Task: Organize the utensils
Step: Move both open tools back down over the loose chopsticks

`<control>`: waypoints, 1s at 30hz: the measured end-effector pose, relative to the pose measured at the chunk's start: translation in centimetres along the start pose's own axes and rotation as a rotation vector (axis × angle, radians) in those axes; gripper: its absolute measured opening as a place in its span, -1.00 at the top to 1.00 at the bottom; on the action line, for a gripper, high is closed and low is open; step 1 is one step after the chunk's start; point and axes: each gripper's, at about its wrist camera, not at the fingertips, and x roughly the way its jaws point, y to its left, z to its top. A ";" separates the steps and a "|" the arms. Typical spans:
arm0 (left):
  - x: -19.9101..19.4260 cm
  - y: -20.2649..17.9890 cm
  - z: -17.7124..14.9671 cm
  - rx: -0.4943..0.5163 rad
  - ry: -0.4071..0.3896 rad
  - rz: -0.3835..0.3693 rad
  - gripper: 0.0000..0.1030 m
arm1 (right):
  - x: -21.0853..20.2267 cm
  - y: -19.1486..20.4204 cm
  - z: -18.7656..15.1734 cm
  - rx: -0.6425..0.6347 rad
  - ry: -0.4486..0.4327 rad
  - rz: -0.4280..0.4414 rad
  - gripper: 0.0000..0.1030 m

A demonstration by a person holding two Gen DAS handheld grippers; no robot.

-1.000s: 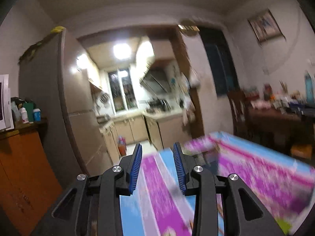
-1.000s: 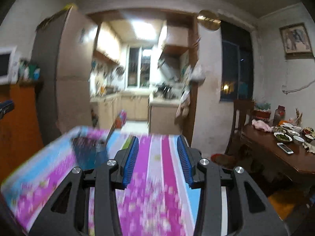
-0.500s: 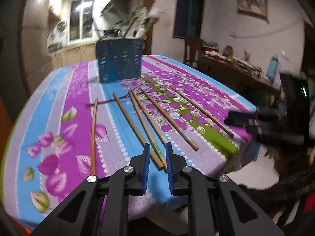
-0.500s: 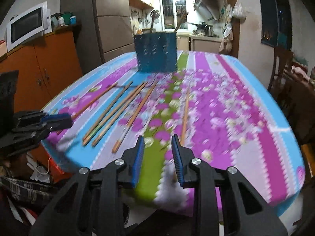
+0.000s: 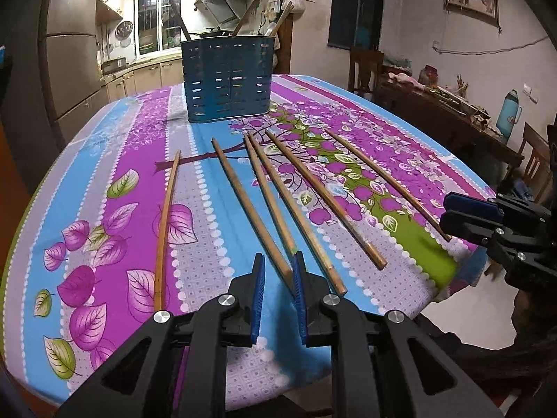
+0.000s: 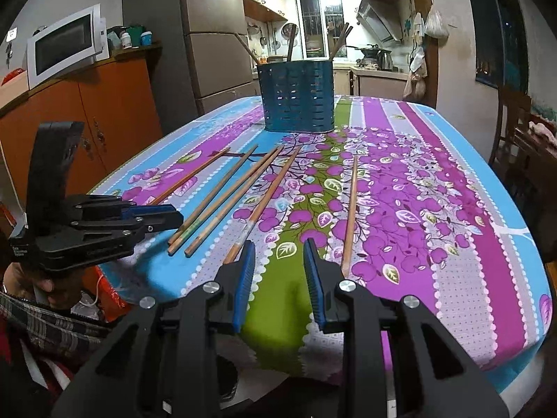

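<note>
A perforated blue metal holder (image 5: 228, 78) is standing near the table's far edge, holding long-handled utensils. Six slender wooden chopsticks (image 5: 252, 209) are lying loose toward the near edge. Left gripper (image 5: 278, 261) and right gripper (image 6: 278, 249) are hovering there, jaws narrowly apart, clamping nothing.

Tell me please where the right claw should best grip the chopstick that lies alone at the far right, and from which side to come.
Probably its thick near end, which lies just ahead of the right claw. That chopstick lies flat on the tablecloth, apart from the others, pointing toward the blue holder. Come from above, one jaw either side.
</note>
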 end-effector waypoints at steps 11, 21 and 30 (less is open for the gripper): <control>0.9 -0.9 0.0 0.101 0.024 0.123 0.65 | 0.2 0.1 -0.1 -0.001 0.002 0.014 0.39; -0.2 -0.1 0.3 0.039 0.006 0.064 0.65 | 0.6 0.5 0.1 0.000 -0.014 0.037 0.31; 0.9 -0.3 0.2 0.034 0.034 0.046 0.64 | 0.6 0.5 0.0 0.002 -0.010 0.040 0.25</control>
